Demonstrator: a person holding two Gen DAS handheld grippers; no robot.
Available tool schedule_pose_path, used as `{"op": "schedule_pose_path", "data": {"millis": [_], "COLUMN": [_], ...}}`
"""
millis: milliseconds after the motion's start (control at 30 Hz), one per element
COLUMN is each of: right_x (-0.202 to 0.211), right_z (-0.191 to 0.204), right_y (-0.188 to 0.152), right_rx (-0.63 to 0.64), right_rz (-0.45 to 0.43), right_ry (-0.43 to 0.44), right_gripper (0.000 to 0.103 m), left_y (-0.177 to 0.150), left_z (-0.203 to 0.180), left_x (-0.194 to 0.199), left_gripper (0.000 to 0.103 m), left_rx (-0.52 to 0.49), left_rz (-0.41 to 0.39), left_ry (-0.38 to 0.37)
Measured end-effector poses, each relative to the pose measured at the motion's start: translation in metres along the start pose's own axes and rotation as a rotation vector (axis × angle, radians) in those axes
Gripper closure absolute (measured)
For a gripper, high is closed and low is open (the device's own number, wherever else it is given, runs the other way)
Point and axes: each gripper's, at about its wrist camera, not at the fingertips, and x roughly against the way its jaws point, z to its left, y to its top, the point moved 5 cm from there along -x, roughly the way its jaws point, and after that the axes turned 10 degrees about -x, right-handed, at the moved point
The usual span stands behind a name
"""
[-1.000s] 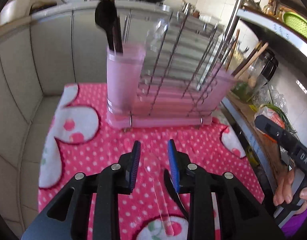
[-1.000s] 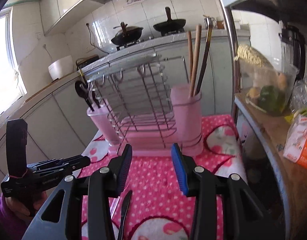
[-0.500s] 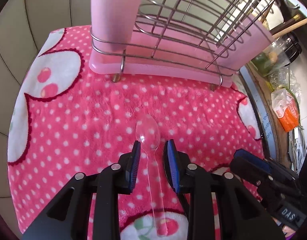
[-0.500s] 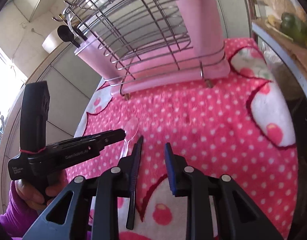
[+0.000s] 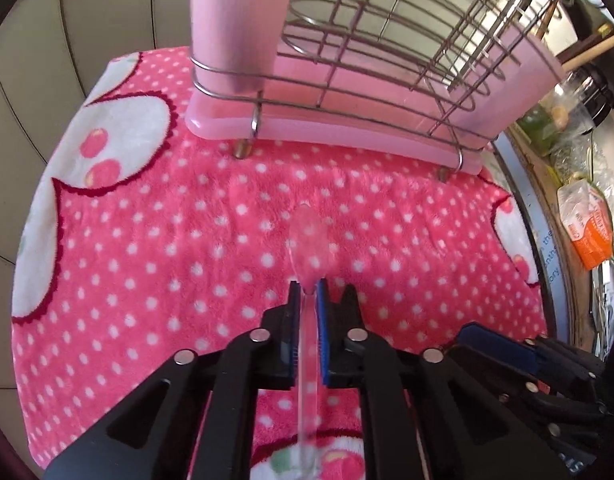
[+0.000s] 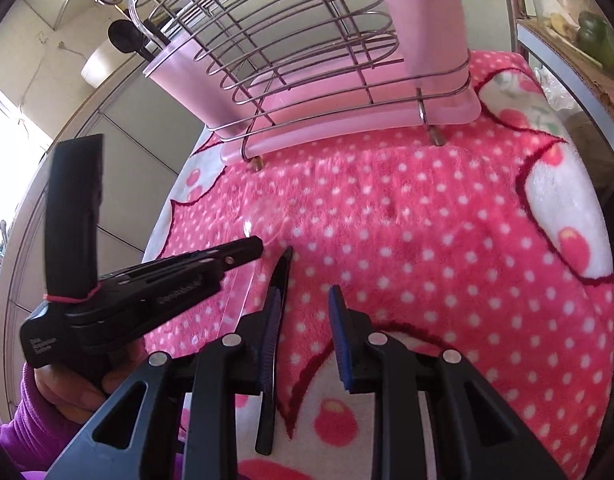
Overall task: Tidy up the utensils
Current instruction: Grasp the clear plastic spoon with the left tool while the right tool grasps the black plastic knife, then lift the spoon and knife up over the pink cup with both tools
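My left gripper (image 5: 308, 284) is shut on the handle of a clear plastic spoon (image 5: 309, 232), its bowl pointing toward the rack. The spoon (image 6: 267, 216) also shows in the right wrist view, with the left gripper (image 6: 255, 246) on it. My right gripper (image 6: 305, 300) is open low over the mat, its left finger beside a black utensil (image 6: 277, 304) lying on the mat. The wire dish rack (image 5: 387, 40) with pink utensil cups (image 5: 239, 20) stands at the back; a black spoon (image 6: 125, 38) stands in one cup.
A pink dotted fleece mat (image 5: 167, 240) covers the surface. The rack sits on a pink drip tray (image 6: 347, 128). A counter edge with bags and jars (image 5: 587, 220) runs along the right. Grey cabinet panels (image 5: 67, 40) lie to the left.
My left gripper closed on the clear spoon's handle. Both grippers moved lower toward the mat, and the right gripper came down beside the black utensil.
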Motion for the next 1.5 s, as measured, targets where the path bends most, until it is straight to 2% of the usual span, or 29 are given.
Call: {"op": "schedule_pose_path", "data": {"millis": [200,533,633,667,700,733,867,1000,1200,1500], "right_x": [-0.025,-0.069,-0.077,-0.079,-0.081,-0.082,-0.081,-0.069,-0.029,0.007], "right_z": [0.019,0.036,0.041,0.042,0.043,0.043,0.046,0.045,0.046,0.040], "right_y": [0.000,0.006,0.006,0.006,0.006,0.006,0.007,0.005,0.013,0.020], "right_rx": [0.027,0.081,0.121,0.134,0.141,0.142,0.132,0.117,0.096,0.081], "right_rz": [0.052,0.107,0.081,0.074,0.059,0.047,0.044,0.014,-0.100,-0.199], "right_ry": [-0.024,-0.167,-0.213,-0.228,-0.253,-0.273,-0.225,-0.173,-0.070,-0.033], "right_gripper": [0.075,0.066,0.066,0.068,0.075,0.087,0.101,0.101,0.101,0.101], "left_y": [-0.003,-0.005,-0.007,-0.008,-0.008,-0.009,-0.009,-0.009,-0.004,0.004], "left_z": [0.017,0.040,0.044,0.045,0.046,0.047,0.047,0.046,0.044,0.034], "left_x": [0.022,0.045,0.046,0.045,0.044,0.044,0.042,0.047,0.059,0.077], "left_gripper": [0.101,0.101,0.101,0.101,0.101,0.101,0.101,0.101,0.101,0.101], "left_rx": [0.019,0.035,0.040,0.043,0.047,0.049,0.048,0.041,0.033,0.000], "left_rz": [-0.053,-0.102,-0.106,-0.106,-0.105,-0.106,-0.110,-0.127,-0.170,-0.230], "left_ry": [0.004,-0.010,-0.019,-0.022,-0.026,-0.030,-0.037,-0.034,0.007,0.074]}}
